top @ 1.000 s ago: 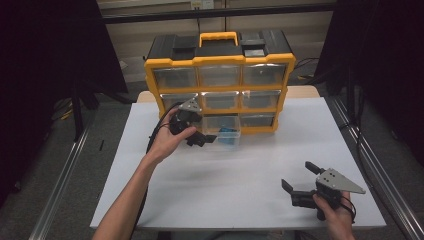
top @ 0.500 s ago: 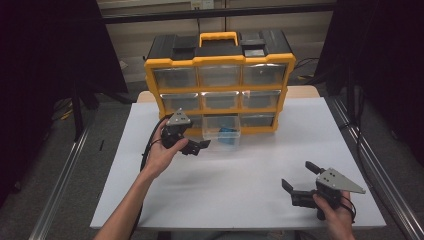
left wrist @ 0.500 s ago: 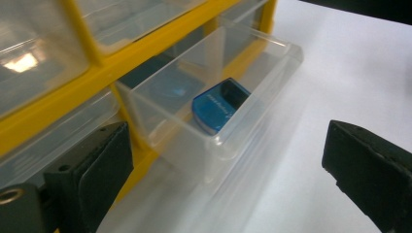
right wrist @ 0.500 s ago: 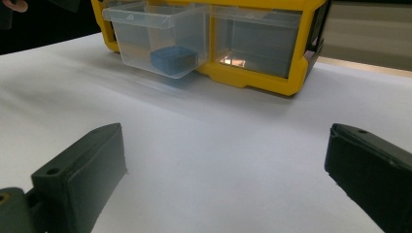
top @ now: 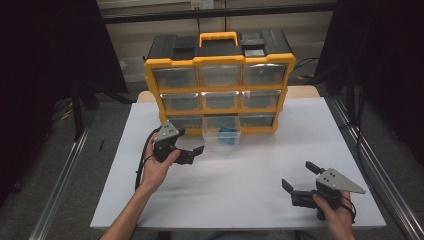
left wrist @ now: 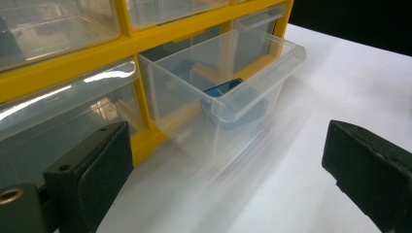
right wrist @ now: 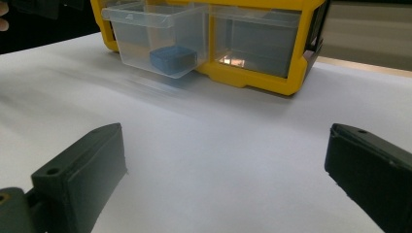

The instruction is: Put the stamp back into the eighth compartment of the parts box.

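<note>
The left gripper [top: 192, 150] has drawn back from the clear plastic drawer [top: 221, 131] since a second ago, jaws wide and empty, so the placing looks done and closing remains. That thin-walled, glossy drawer juts from the yellow-framed organiser cabinet [top: 220, 62], a blue rounded block [top: 229, 134] inside. The right gripper [top: 299, 176] rests on the matte white surface [top: 240, 180], jaws spread, empty.

High view overhead facing forward, both gripper views low and close, sharing the pulled-out drawer [top: 221, 132] [left wrist: 221, 97] [right wrist: 158, 41].
</note>
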The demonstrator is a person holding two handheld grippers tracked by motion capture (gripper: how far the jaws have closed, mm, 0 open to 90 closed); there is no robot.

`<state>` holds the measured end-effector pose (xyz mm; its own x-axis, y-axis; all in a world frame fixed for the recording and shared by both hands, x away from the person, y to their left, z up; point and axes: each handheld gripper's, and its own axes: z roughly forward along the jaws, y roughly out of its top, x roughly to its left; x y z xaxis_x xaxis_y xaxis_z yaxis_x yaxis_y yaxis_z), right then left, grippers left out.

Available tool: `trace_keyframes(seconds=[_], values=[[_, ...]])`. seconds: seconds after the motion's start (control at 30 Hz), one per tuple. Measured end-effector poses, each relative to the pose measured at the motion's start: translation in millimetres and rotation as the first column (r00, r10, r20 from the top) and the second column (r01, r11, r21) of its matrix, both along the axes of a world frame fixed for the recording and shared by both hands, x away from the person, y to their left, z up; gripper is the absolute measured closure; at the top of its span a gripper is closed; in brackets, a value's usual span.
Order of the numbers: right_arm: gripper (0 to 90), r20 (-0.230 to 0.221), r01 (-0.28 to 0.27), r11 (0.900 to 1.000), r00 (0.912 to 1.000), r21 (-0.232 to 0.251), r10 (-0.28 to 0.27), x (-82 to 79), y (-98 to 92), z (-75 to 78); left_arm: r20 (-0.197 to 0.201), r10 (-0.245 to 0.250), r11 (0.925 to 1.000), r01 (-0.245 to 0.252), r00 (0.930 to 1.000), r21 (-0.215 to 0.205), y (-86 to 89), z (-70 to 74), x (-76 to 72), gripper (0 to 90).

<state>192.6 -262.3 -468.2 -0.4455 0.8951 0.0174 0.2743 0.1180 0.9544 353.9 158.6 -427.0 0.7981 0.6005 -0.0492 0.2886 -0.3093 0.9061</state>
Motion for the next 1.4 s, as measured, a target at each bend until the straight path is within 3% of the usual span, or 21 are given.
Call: trace_keyframes(seconds=[0.17,0.27,0.3,0.37,0.57,0.67,0.7,0.73,0.87,0.9,0.93,1.03,1.13,1.27,1.3,1.4], values=[[1.2,-0.001,-0.004,1.0,1.0,0.0,0.004,0.1,0.8,0.1,0.032,0.031,0.9995,-0.031,0.999,-0.009,7.3,-7.9,-7.1,4.5],[1.2,0.0,-0.003,1.0,1.0,0.002,0.003,0.1,1.4,0.0,0.039,0.04,0.9978,-0.038,0.9984,-0.054,11.2,-11.9,-10.8,4.5],[1.2,0.0,-0.004,1.0,1.0,0.0,0.004,-0.2,1.0,0.2,0.05,0.073,0.9965,-0.071,0.996,-0.043,11.9,-12.4,-13.8,4.5],[1.2,0.001,-0.001,1.0,1.0,0.0,0.001,-0.3,0.7,0.1,0.06,0.085,0.9953,-0.082,0.9945,-0.05,15.5,-15.0,-18.1,4.5],[1.2,0.002,0.001,1.0,1.0,0.0,-0.001,-1.2,0.7,0.4,0.066,0.115,0.9873,-0.107,0.9912,-0.117,25.5,-19.8,-31.2,4.1],[1.2,0.001,0.002,1.0,1.0,0.003,-0.002,-0.8,0.8,0.3,0.084,0.117,0.9861,-0.106,0.9896,-0.128,31.1,-20.4,-38.2,4.0],[1.2,0.002,0.002,1.0,1.0,0.004,-0.002,-0.5,0.8,0.3,0.08,0.121,0.9848,-0.11,0.9894,-0.135,32.8,-21.4,-41.2,4.0],[1.2,0.001,0.002,1.0,1.0,0.006,-0.002,-0.3,0.9,0.3,0.082,0.115,0.9877,-0.106,0.99,-0.115,35.2,-21.4,-42.9,3.7],[1.2,0.002,0.002,1.0,1.0,0.007,-0.002,0.9,2.0,0.2,0.074,0.122,0.9817,-0.109,0.9898,-0.156,40.8,-25.0,-53.9,3.1],[1.2,-0.001,0.005,1.0,1.0,0.007,-0.005,1.0,2.3,0.3,0.071,0.122,0.9825,-0.11,0.99,-0.15,41.5,-25.5,-56.3,3.0],[1.2,0.001,0.006,1.0,1.0,0.008,-0.006,1.2,2.5,0.4,0.085,0.113,0.9878,-0.103,0.9899,-0.117,43.7,-24.8,-57.7,3.1],[1.2,0.001,0.005,1.0,1.0,0.008,-0.005,2.1,2.9,0.2,0.079,0.128,0.9818,-0.115,0.9886,-0.151,50.7,-23.6,-62.3,3.0],[1.2,0.001,0.008,1.0,1.0,0.011,-0.008,2.4,3.4,0.3,0.09,0.138,0.9806,-0.123,0.9863,-0.152,57.0,-23.0,-67.0,3.1],[1.2,0.0,0.013,1.0,0.9999,0.015,-0.013,2.9,2.9,0.1,0.085,0.122,0.9775,-0.104,0.9889,-0.184,66.7,-26.6,-72.4,2.6],[1.2,-0.001,0.015,1.0,0.9999,0.017,-0.015,3.0,2.9,0.2,0.089,0.133,0.9793,-0.117,0.9871,-0.165,68.7,-27.2,-74.2,2.4],[1.2,0.003,0.015,1.0,0.9999,0.017,-0.015,4.7,3.1,-0.2,0.073,0.159,0.9713,-0.143,0.9845,-0.19,73.2,-29.2,-78.5,2.4]])
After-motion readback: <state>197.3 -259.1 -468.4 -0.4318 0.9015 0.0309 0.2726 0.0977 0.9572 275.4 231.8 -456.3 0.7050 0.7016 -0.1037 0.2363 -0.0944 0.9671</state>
